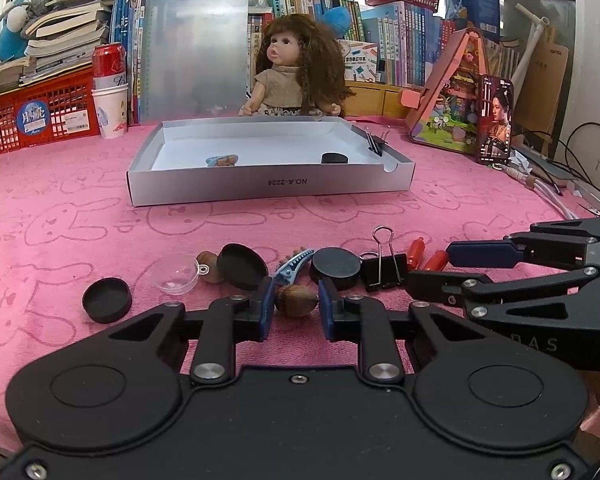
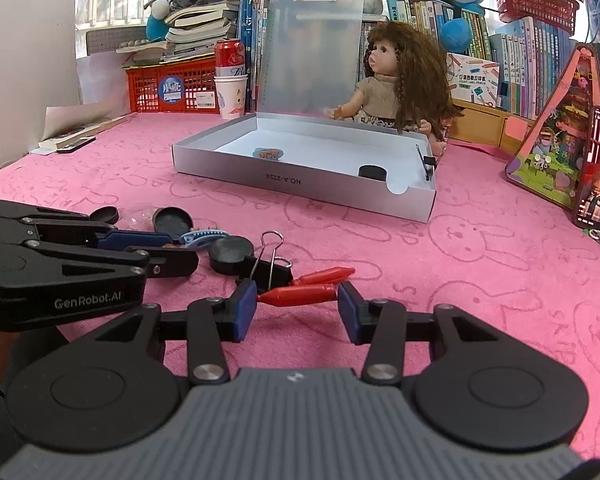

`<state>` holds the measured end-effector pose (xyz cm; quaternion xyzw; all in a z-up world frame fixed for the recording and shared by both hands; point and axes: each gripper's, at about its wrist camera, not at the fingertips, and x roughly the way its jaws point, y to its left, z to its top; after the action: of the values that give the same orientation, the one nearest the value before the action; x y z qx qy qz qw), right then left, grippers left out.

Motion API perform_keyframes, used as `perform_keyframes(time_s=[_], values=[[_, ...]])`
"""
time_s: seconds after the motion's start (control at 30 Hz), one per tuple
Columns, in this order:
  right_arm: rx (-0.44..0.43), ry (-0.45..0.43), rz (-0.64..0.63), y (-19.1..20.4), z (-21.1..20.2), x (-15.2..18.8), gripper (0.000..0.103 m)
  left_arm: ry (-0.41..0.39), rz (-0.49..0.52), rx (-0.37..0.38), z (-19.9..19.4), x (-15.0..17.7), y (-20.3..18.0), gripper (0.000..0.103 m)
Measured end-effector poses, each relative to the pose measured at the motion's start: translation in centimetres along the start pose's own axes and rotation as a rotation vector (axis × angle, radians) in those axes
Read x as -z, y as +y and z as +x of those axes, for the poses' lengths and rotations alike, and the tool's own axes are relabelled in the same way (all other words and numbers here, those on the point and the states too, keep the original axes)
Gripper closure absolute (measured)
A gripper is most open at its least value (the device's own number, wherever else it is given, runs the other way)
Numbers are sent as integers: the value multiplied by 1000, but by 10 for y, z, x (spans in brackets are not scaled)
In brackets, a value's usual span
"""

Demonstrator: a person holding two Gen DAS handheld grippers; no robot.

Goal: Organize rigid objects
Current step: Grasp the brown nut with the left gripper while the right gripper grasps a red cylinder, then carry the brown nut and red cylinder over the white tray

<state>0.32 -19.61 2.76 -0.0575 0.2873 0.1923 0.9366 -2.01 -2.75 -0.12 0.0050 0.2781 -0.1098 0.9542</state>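
Note:
A shallow white box (image 1: 268, 187) (image 2: 300, 184) lies open on the pink cloth, holding a sticker, a black cap (image 1: 334, 158) and a binder clip (image 1: 376, 142). Near me lies a row of small items: black caps (image 1: 107, 300) (image 1: 335, 267), a clear dome (image 1: 176, 274), walnuts, a blue hair clip (image 1: 294, 266), a black binder clip (image 1: 384, 270) (image 2: 268, 268) and two red pieces (image 2: 300, 294). My left gripper (image 1: 296, 306) is open with a walnut (image 1: 296, 300) between its fingers. My right gripper (image 2: 296, 308) is open around the nearer red piece.
A doll (image 1: 292, 68) sits behind the box. A red crate (image 1: 36, 110), a can on paper cups (image 1: 109, 92), books, plush toys, a pink house toy (image 1: 456, 96) and a phone (image 1: 495, 120) line the back. Cables lie at the right edge.

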Motion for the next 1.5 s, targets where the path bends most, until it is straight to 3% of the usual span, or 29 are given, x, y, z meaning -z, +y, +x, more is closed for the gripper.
perform_keyframes(time_s=[0.23,0.6,0.77,1.2,1.5], values=[[30,-3,33,-3,-3,-6,54,-11,-11,14,-11,-10,-1,81],[91,-50,136,-21,-5,-36,54,-76,-25,-3,-15,-51,14,81],[122,-73,171,-31,7,-52,54,-56,-99,15,3,-78,36,81],[125,-74,268,-57,48,-86,54,-65,-127,-28,52,-137,68,81],[100,-31,317,-79,81,-114,54,1,-126,-51,100,-163,84,81]])
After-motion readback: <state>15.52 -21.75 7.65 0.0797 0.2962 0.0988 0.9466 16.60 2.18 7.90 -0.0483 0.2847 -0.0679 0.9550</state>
